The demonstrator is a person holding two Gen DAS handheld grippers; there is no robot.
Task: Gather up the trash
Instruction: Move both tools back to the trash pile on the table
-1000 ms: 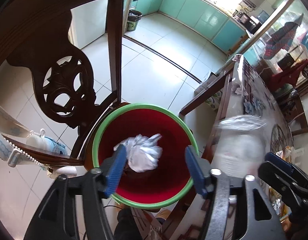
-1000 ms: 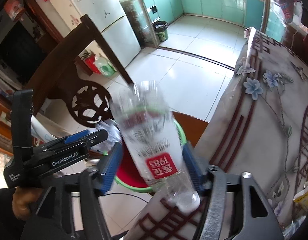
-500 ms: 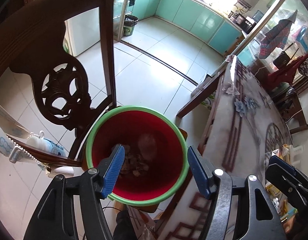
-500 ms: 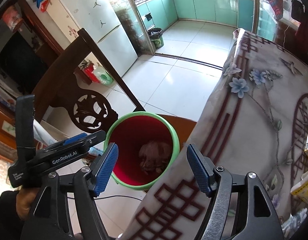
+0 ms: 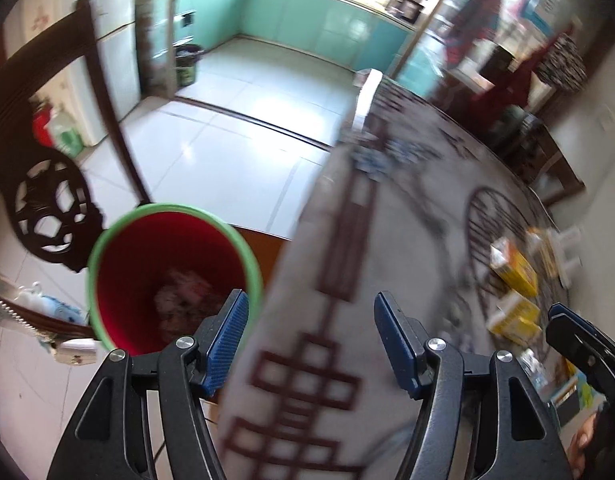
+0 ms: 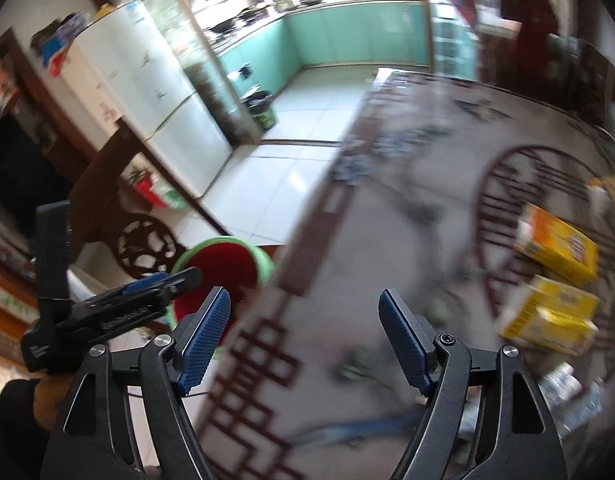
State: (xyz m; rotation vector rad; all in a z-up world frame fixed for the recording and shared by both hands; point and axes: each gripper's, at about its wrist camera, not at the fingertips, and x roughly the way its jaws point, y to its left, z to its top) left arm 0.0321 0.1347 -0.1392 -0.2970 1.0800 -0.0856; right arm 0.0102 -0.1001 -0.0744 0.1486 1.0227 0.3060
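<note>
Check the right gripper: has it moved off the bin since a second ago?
Yes. The right gripper has swung from over the red bin toward the table; its empty jaws are opening above the tablecloth, with the bin now to its left.

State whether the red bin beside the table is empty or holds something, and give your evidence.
Not empty. The red bin stands upright with its mouth open, and pale crumpled trash lies at its bottom, though blurred.

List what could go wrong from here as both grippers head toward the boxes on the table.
1. Both views are motion-blurred, so aiming at the yellow boxes could be off.
2. The boxes lie close together; a gripper reaching for one may knock its neighbour.
3. The red bin stands beside the table's edge; a carried item could catch the tablecloth or miss the bin.
</note>
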